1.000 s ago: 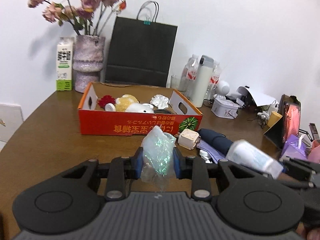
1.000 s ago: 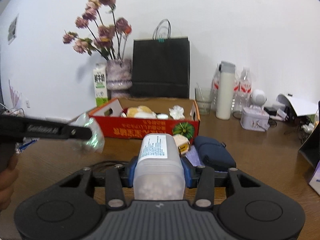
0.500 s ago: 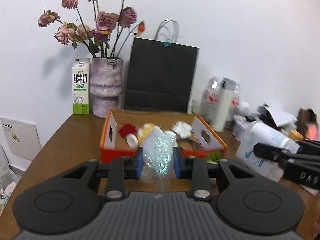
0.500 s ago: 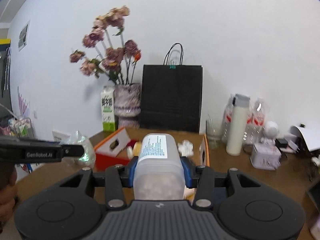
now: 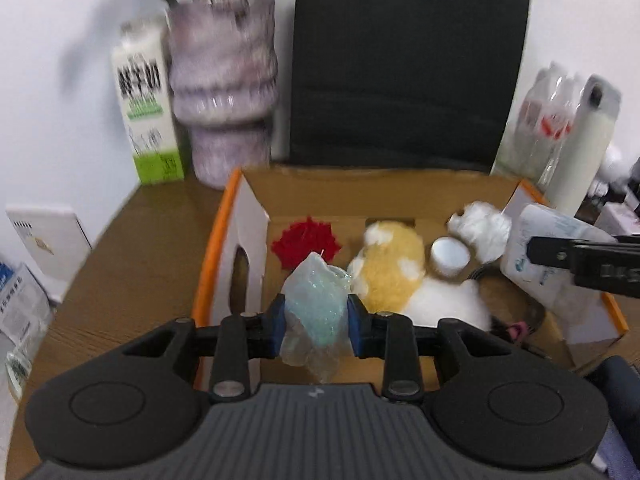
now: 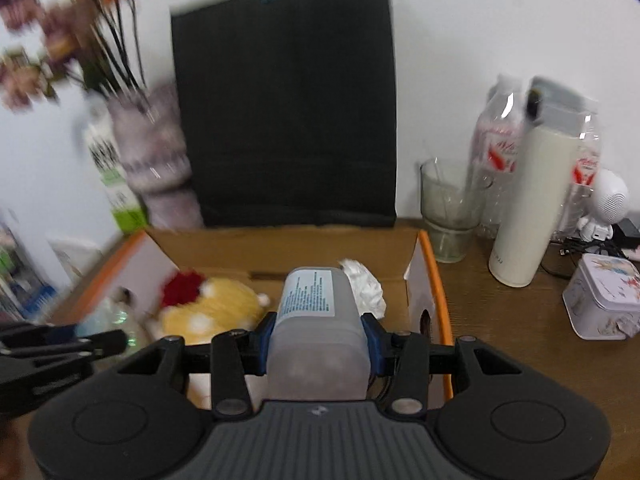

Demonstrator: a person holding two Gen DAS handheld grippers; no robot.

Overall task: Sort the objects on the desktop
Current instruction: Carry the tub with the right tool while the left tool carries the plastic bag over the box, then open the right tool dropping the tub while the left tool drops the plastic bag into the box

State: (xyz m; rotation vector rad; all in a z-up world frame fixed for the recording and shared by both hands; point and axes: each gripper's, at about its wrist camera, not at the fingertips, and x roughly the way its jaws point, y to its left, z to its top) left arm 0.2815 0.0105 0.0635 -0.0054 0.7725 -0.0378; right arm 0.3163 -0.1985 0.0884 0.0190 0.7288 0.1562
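Left wrist view puts your left gripper (image 5: pixel 316 326) over the near wall of the orange-rimmed cardboard box (image 5: pixel 218 240). Its jaws have just been easing apart, yet the blue pads sit against both sides of the crumpled iridescent clear plastic wrapper (image 5: pixel 316 312), which stands upright between them. Inside the box, beyond the wrapper, lie a red fuzzy pom-pom (image 5: pixel 306 240), a yellow-and-white plush toy (image 5: pixel 394 268), a small round white cap (image 5: pixel 450 252) and a crumpled white tissue (image 5: pixel 480 226). At the right edge your right gripper (image 5: pixel 576 256) reaches in over the box with its frosted white plastic bottle with a printed label (image 5: pixel 536 240).

From the right wrist view, your right gripper (image 6: pixel 318 338) has its jaws clamped at a medium width on that bottle (image 6: pixel 316 312), label facing up, held above the right half of the box (image 6: pixel 434 276). The left gripper (image 6: pixel 80 338) shows at the lower left, blurred, with the wrapper (image 6: pixel 108 318) at its tip.

Behind the box stand a black paper shopping bag (image 6: pixel 284 100), a mottled purple ceramic vase (image 5: pixel 222 92) holding dried flowers, and a white-and-green milk carton (image 5: pixel 146 112). On the brown wooden counter (image 6: pixel 520 320) to the right are a clear drinking glass (image 6: pixel 450 216), a tall cream tumbler (image 6: pixel 528 208) and a small patterned tin (image 6: pixel 602 300).
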